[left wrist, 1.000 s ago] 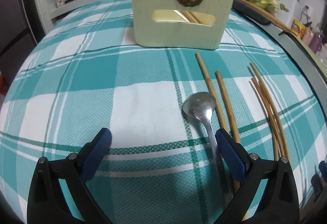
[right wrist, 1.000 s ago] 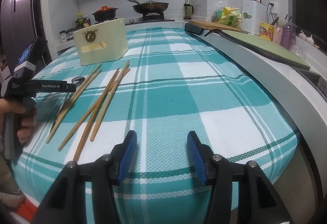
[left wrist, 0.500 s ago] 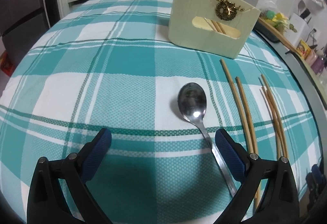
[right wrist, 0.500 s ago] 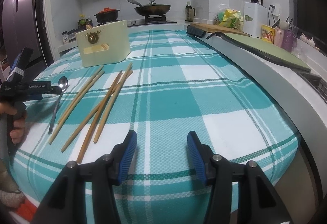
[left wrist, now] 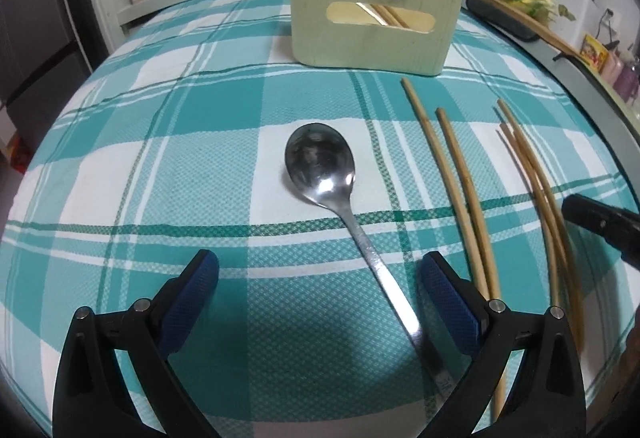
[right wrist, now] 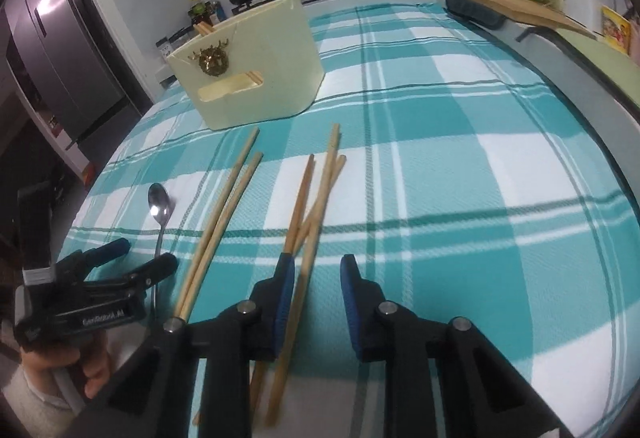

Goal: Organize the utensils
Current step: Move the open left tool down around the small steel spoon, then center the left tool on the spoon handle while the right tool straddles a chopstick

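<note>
Shiny steel spoon (left wrist: 320, 166) flat on teal-checked table (left wrist: 160, 158), bowl toward cream wooden utensil holder (left wrist: 378, 4), handle running back between wide-open left gripper (left wrist: 320, 294) fingers, untouched. Bamboo chopsticks (right wrist: 316, 198) alongside, roughly parallel, tips toward holder. Right gripper (right wrist: 318, 278) fingers just narrowed, parted, one chopstick between, not pinched.

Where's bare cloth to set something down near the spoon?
Free: the cloth left of the spoon, and right of the three crossed chopsticks out to the table edge. Crowded: from spoon through the chopstick pair to that bundle, below the holder.
</note>
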The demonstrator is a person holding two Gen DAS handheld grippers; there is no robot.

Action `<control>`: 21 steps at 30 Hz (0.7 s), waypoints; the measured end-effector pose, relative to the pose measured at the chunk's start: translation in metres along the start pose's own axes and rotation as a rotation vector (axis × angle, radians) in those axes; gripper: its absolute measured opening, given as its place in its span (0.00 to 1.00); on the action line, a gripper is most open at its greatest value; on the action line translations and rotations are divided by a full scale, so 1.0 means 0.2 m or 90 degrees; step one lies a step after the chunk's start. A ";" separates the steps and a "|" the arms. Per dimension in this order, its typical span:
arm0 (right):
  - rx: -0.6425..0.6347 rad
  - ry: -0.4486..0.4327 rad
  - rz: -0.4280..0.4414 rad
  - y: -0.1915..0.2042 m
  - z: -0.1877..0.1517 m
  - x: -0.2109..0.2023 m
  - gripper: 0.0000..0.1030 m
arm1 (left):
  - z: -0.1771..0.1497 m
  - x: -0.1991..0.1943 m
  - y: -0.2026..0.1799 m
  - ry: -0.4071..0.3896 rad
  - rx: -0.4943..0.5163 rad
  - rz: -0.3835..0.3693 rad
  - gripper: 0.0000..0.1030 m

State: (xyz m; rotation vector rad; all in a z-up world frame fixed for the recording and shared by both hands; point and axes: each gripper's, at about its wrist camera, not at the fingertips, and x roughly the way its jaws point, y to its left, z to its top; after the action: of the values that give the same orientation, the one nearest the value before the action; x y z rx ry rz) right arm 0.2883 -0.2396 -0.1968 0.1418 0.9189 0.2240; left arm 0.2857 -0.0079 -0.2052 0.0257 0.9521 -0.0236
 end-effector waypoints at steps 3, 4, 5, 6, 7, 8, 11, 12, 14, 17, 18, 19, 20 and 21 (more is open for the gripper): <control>-0.014 0.039 0.002 0.02 0.06 0.12 0.14 | -0.01 -0.01 0.03 0.000 0.007 0.005 1.00; -0.023 0.042 -0.013 0.02 0.06 0.14 0.09 | -0.02 -0.01 0.04 0.000 0.007 0.006 1.00; -0.031 0.046 -0.030 0.02 0.07 0.14 0.08 | -0.02 -0.02 0.05 0.000 0.007 0.005 1.00; -0.034 0.049 -0.047 0.02 0.08 0.13 0.08 | -0.03 -0.02 0.07 0.001 0.007 0.002 1.00; -0.028 0.046 -0.060 0.00 0.07 0.11 0.07 | -0.04 -0.03 0.08 0.002 0.008 0.000 1.00; -0.019 0.042 -0.071 -0.03 0.06 0.08 0.07 | -0.04 -0.03 0.10 0.001 0.009 0.002 1.00; -0.001 0.038 -0.102 -0.12 0.00 0.00 0.07 | -0.07 -0.05 0.15 0.007 0.014 0.009 1.00; 0.002 0.038 -0.111 -0.14 -0.01 -0.02 0.07 | -0.07 -0.06 0.17 0.009 0.013 0.008 1.00; 0.005 0.043 -0.121 -0.16 -0.06 -0.06 0.07 | -0.09 -0.07 0.22 0.014 0.013 0.007 1.00; -0.001 0.033 -0.137 -0.17 -0.12 -0.11 0.08 | -0.12 -0.10 0.28 0.020 0.006 -0.006 0.99; -0.007 0.027 -0.141 -0.17 -0.14 -0.13 0.11 | -0.14 -0.12 0.29 0.020 0.004 -0.017 0.99; -0.014 0.020 -0.142 -0.16 -0.16 -0.16 0.26 | -0.16 -0.13 0.30 0.017 0.002 -0.032 0.99; -0.020 0.011 -0.142 -0.16 -0.18 -0.18 0.48 | -0.18 -0.15 0.31 0.013 0.003 -0.044 0.99; -0.025 -0.002 -0.143 -0.15 -0.20 -0.20 0.56 | -0.20 -0.16 0.30 0.009 0.011 -0.049 0.99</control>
State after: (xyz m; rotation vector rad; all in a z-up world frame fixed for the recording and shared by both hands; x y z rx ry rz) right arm 0.2367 -0.2776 -0.1962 0.0024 0.9185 0.0339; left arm 0.2356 0.0544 -0.2014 0.0048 0.9665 -0.1033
